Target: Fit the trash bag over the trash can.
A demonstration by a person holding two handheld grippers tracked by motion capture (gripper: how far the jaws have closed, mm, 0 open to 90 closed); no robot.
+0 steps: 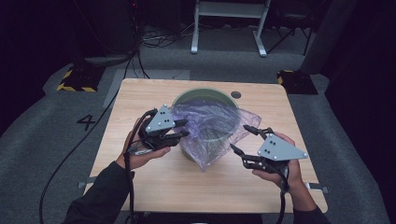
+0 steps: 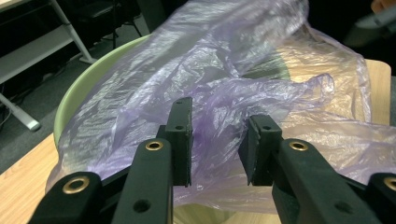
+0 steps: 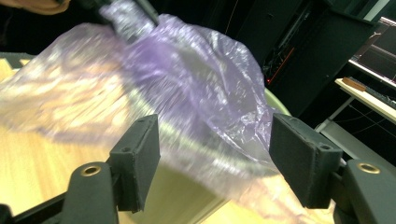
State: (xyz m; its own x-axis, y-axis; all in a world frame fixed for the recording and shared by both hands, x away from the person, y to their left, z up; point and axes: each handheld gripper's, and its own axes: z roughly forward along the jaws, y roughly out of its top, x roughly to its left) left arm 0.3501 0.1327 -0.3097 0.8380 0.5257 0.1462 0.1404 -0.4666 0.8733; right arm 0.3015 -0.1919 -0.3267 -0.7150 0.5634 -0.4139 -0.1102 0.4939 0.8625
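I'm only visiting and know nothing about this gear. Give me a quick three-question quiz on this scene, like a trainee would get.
1. What colour is the plastic bag draped over the bin? A purple, B red, C black.
2. True or false: the right gripper is clamped on the bag.
3. Fill in: the bin stands on a wooden ____.
Key: 1 A; 2 false, its jaws stand open beside the bag; 3 table.

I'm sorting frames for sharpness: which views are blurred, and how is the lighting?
High view: sharp, the light wooden table evenly lit while the room around it stays dark. Left gripper view: crisp, with soft sheen on the crinkled translucent purple plastic bag over the pale green round bin. Right gripper view: the bag is smeared by motion blur, though the claw pads stay sharp.
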